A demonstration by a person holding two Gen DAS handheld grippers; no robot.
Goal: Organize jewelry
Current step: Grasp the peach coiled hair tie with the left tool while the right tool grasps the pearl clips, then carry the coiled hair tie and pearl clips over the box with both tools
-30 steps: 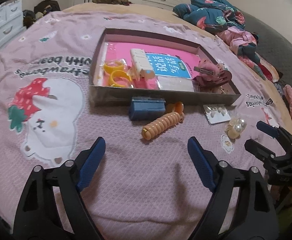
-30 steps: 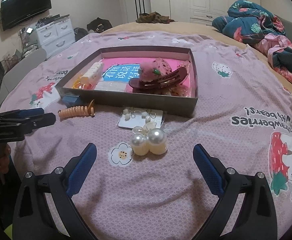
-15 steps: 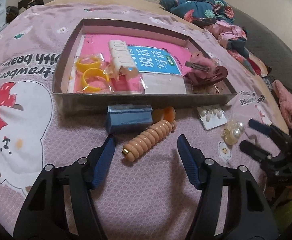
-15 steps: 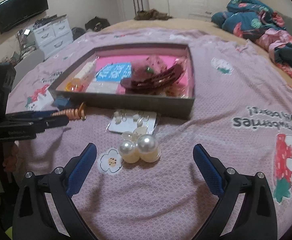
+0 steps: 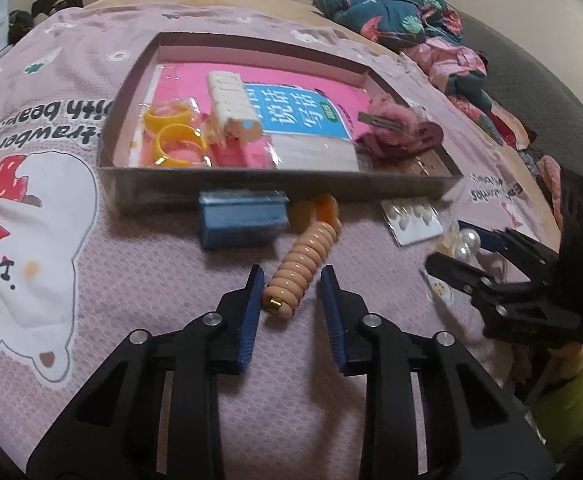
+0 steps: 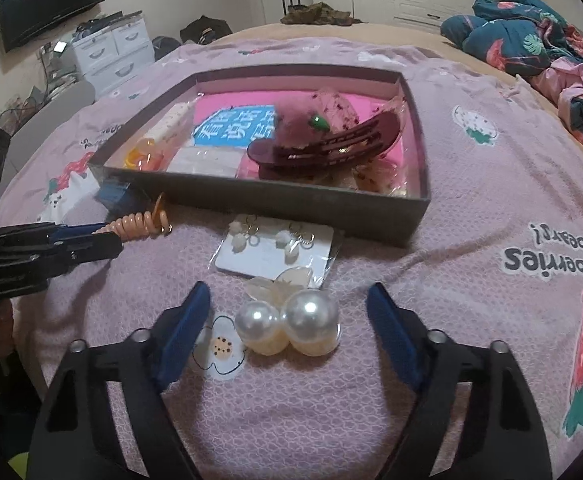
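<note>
Left wrist view: left gripper tilts down, fingers closing around the coil hair tie, not yet pressing; right gripper tilts down, closing around the pearl clip, not touching.

Two glossy white pearl clips and a shiny peach plastic coil hair tie lie on the matt, quilted pink cloth bedspread.

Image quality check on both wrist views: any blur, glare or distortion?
Left wrist: strong fisheye bending with dark corners; box front wall and blue case slightly smeared, spiral hair tie between the closing fingers reasonably sharp. Right wrist: same barrel distortion; bright highlights on the pearl clip, glare on the plastic wrap inside the box; soft indoor light, faint shadows.
</note>
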